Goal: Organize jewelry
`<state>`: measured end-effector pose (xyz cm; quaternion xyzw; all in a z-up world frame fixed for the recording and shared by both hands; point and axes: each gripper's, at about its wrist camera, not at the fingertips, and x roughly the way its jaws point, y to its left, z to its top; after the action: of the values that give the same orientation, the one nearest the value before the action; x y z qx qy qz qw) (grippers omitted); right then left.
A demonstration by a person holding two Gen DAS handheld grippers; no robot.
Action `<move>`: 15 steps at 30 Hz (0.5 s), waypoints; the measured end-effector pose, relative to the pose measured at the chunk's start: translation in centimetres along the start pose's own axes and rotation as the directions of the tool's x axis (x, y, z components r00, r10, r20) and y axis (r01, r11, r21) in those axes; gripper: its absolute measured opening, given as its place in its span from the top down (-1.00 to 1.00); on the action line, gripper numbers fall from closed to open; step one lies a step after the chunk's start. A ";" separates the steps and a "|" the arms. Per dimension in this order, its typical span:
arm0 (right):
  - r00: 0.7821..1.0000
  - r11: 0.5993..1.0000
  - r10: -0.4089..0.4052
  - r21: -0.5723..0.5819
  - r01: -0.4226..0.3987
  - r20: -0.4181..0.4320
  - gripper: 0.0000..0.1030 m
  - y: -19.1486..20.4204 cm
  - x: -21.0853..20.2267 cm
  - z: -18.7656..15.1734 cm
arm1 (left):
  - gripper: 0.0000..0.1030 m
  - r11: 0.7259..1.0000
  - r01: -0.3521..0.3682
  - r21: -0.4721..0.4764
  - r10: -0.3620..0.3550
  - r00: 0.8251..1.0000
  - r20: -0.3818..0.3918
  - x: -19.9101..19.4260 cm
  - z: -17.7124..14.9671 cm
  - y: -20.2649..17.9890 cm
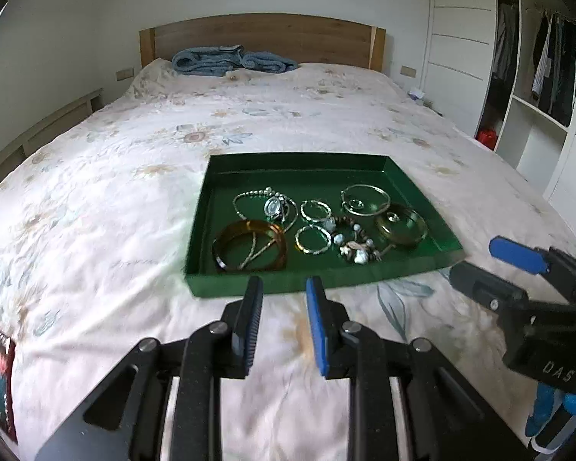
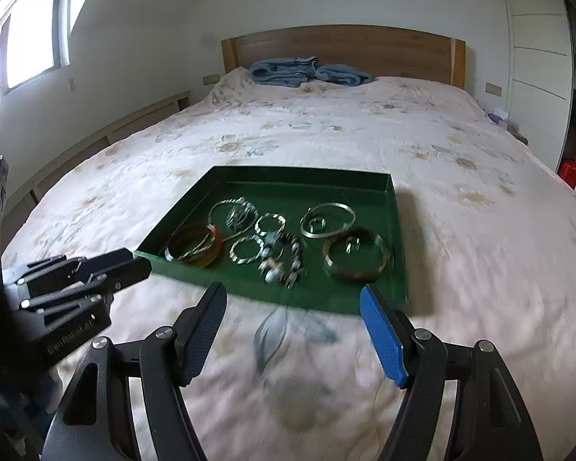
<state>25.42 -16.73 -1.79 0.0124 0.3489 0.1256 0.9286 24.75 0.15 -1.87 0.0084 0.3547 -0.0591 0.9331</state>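
Note:
A green tray (image 1: 326, 163) lies on the bed and holds several pieces of jewelry: an amber bangle (image 1: 249, 245), a silver chain with a watch (image 1: 267, 204), twisted silver bracelets (image 1: 313, 239), a beaded bracelet (image 1: 355, 242), a thin silver bangle (image 1: 366, 199) and a brown-green bangle (image 1: 402, 226). The tray also shows in the right wrist view (image 2: 397, 230). My left gripper (image 1: 284, 288) is open a little, empty, just before the tray's near wall. My right gripper (image 2: 293, 296) is wide open and empty, near the tray's front edge.
The bed (image 1: 134, 192) has a floral cover, a blue towel (image 1: 230, 60) by the wooden headboard (image 1: 265, 32). A wardrobe (image 1: 533, 77) stands at the right, a low shelf (image 2: 134, 123) at the left. A card (image 1: 2, 376) lies at the bed's near left.

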 end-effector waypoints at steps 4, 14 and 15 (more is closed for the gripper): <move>1.000 1.000 0.002 0.009 -0.002 0.000 -0.38 0.5 -2.1 -1.3 | 0.54 1.000 -0.017 -0.009 0.017 1.000 0.018 -2.4 -1.2 0.4; 1.000 0.999 -0.013 0.030 0.013 0.002 -0.39 1.2 -5.5 -3.7 | 0.13 0.998 -0.044 -0.043 0.045 0.999 0.028 -6.4 -3.7 1.3; 1.000 0.999 -0.013 0.033 0.013 0.001 -0.39 1.2 -5.8 -4.0 | 0.13 0.998 -0.045 -0.045 0.047 0.999 0.028 -6.7 -3.9 1.3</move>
<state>18.35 -17.19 -0.96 0.0254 0.3503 0.1137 0.9294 17.37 2.38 -0.41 -0.0051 0.3423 -0.0298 0.9391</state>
